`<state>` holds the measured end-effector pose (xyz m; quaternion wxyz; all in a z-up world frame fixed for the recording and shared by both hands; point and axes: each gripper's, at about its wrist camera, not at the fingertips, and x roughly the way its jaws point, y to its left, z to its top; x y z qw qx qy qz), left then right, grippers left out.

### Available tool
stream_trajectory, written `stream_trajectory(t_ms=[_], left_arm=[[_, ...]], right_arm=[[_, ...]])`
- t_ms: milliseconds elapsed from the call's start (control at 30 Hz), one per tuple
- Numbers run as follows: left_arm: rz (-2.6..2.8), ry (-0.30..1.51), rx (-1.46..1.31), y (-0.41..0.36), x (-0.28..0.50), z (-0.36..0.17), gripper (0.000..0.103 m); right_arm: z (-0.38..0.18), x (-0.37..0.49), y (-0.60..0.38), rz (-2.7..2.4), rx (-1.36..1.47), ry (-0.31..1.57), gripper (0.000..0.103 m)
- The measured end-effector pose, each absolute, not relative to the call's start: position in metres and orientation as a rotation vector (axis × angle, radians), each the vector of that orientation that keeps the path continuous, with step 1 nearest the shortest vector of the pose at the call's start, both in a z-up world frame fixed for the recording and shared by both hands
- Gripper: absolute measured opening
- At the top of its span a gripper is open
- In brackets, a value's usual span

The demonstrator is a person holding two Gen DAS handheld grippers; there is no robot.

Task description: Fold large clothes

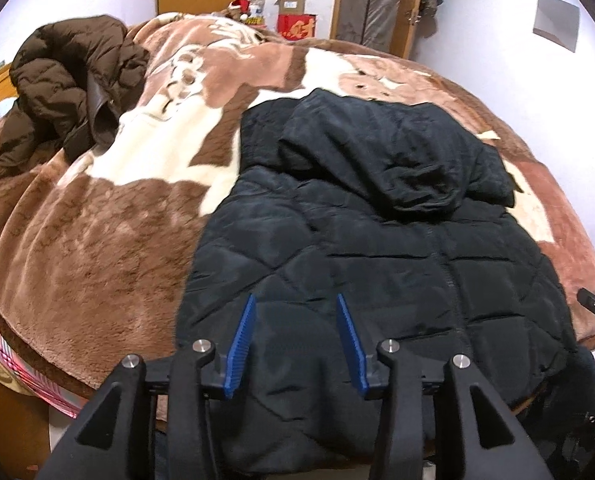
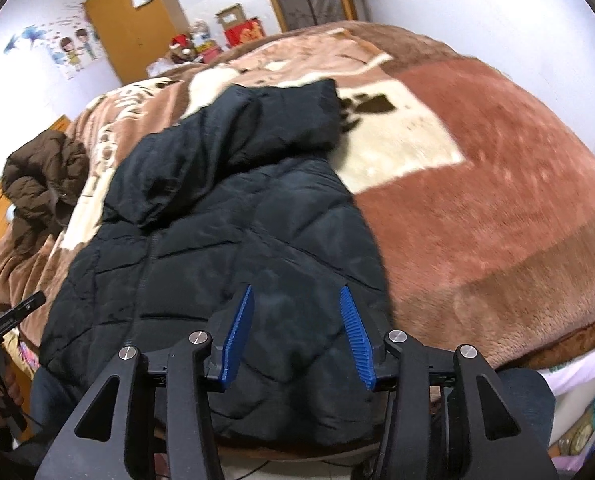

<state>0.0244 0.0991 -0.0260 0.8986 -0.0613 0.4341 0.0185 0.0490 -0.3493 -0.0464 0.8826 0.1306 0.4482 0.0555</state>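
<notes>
Your bed [image 1: 97, 248] carries a brown and cream plush blanket [image 2: 477, 208]. Nearest you, the left gripper [image 1: 295, 300] and right gripper [image 2: 296, 292] hover with jaws parted and empty above the hem of the black quilted jacket [image 1: 377, 248], lying flat, hood away. Farther left, a brown puffer coat [image 1: 73, 76] sits crumpled.

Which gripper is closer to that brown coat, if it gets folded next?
Left. The brown coat lies bunched at the bed's far left, on the left gripper side; the right gripper hovers over the black jacket farther right.
</notes>
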Motion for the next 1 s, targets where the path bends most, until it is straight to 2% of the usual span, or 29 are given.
stream_trajectory(t_ms=[300, 400, 600, 733, 1000], left_arm=[[0.090, 0.996, -0.205, 0.144, 0.032, -0.068, 0.046], [0.065, 1.012, -0.211, 0.146, 0.030, -0.074, 0.050], [0.071, 1.007, -0.230, 0.155, 0.022, -0.078, 0.051], [0.130, 1.021, -0.257, 0.169, 0.017, -0.082, 0.058], [0.021, 1.104, -0.308, 0.160, 0.018, -0.103, 0.059]], right_arm=[[-0.084, 0.059, -0.378, 0.070, 0.369, 1.072, 0.050], [-0.094, 0.060, -0.374, 0.115, 0.397, 1.117, 0.050], [-0.104, 0.058, -0.369, 0.150, 0.424, 1.156, 0.054], [-0.108, 0.058, -0.372, 0.158, 0.468, 1.175, 0.054], [-0.113, 0.060, -0.360, 0.166, 0.428, 1.217, 0.054]])
